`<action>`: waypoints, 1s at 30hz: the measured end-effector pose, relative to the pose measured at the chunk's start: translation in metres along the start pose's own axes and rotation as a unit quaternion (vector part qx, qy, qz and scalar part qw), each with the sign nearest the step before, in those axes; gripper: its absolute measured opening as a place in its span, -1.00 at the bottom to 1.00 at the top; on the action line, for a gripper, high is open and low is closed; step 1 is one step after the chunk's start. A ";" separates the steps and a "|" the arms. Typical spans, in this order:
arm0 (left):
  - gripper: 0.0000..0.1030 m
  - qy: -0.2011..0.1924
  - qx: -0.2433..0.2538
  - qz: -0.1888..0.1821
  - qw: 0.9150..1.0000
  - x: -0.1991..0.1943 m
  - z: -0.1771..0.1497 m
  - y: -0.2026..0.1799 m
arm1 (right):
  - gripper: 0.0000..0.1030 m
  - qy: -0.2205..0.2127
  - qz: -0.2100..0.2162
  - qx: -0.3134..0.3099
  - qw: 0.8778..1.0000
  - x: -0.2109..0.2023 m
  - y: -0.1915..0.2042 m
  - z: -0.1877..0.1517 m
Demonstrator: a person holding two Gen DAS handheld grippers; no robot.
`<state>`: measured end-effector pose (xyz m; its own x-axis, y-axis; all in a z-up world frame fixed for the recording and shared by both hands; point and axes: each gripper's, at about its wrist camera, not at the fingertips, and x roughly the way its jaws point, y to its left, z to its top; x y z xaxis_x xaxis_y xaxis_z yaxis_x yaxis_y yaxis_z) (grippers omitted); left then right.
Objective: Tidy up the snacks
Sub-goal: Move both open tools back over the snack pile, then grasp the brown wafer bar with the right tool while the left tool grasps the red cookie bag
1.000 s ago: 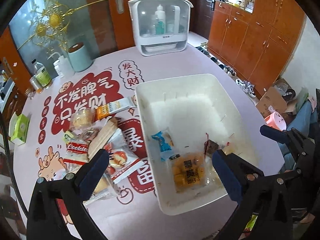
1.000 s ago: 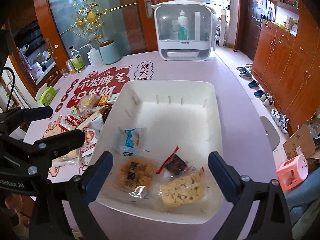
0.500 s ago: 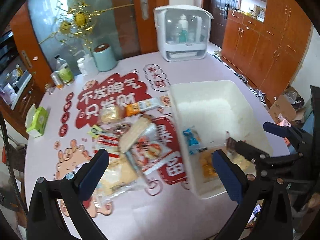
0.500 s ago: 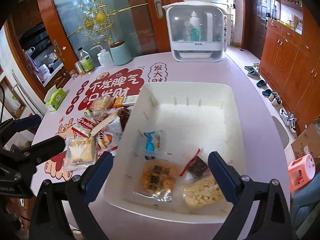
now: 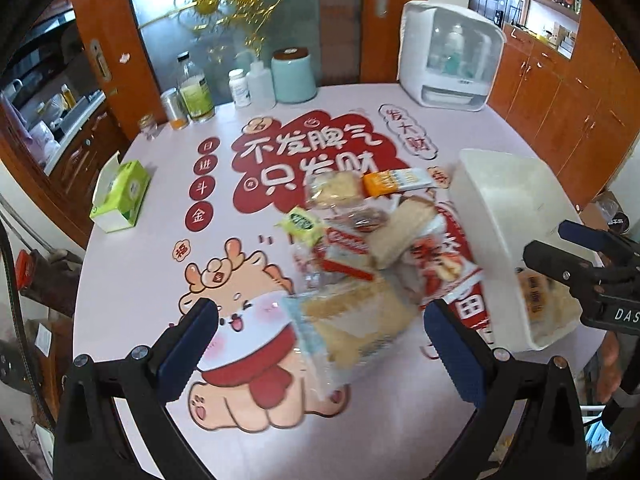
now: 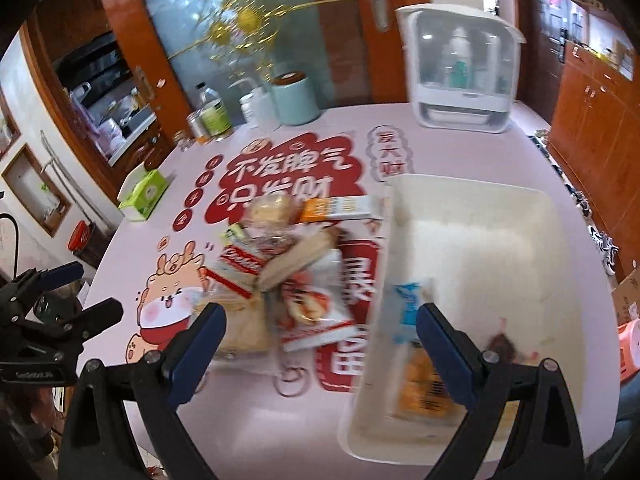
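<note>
**Both grippers hover wide open over the snack pile**

Nearest the left hand-held gripper (image 5: 316,330), fingers spread and empty, lies a clear-wrapped cake pack (image 5: 352,320), front of the snack pile (image 5: 360,236) on the pink worktop (image 5: 132,264). The right hand-held gripper (image 6: 320,334), also spread, straddles the white bin (image 6: 480,240) wall. Beyond stand a tissue box (image 5: 120,196), bottles and a white cabinet (image 5: 450,56). Since a second ago, both views have swung left from bin to pile.

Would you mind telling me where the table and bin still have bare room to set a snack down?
The far half of the white bin is bare; its near end holds packets. The table is free between the tissue box and the snack pile, which crowds the bin's left wall. The back edge is lined with bottles.
</note>
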<state>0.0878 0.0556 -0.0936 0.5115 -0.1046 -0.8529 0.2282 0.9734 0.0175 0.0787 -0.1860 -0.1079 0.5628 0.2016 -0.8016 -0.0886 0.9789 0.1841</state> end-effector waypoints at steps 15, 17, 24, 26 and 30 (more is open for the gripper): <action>0.97 0.088 -0.023 -0.075 0.993 0.131 0.044 0.030 | 0.53 0.059 -0.057 0.102 0.991 0.132 0.012 0.056; 0.95 0.100 -0.024 -0.081 0.991 0.146 0.047 0.027 | 0.50 0.078 -0.063 0.110 0.989 0.151 0.003 0.060; 0.74 0.161 -0.041 -0.097 0.981 0.203 0.045 0.017 | 0.42 0.112 -0.103 0.082 0.985 0.193 -0.006 0.070; 0.72 0.172 -0.047 -0.100 0.979 0.213 0.043 0.015 | 0.42 0.119 -0.121 0.064 0.983 0.200 -0.004 0.072; 0.64 0.181 -0.058 -0.110 0.975 0.224 0.042 0.012 | 0.42 0.137 -0.152 0.020 0.979 0.211 0.005 0.072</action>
<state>0.2405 0.0356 -0.2628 0.1288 -0.2558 -0.9581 0.1944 0.9539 -0.2285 0.2562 -0.1413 -0.2355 0.3158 -0.0915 -0.9444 0.0839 0.9941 -0.0683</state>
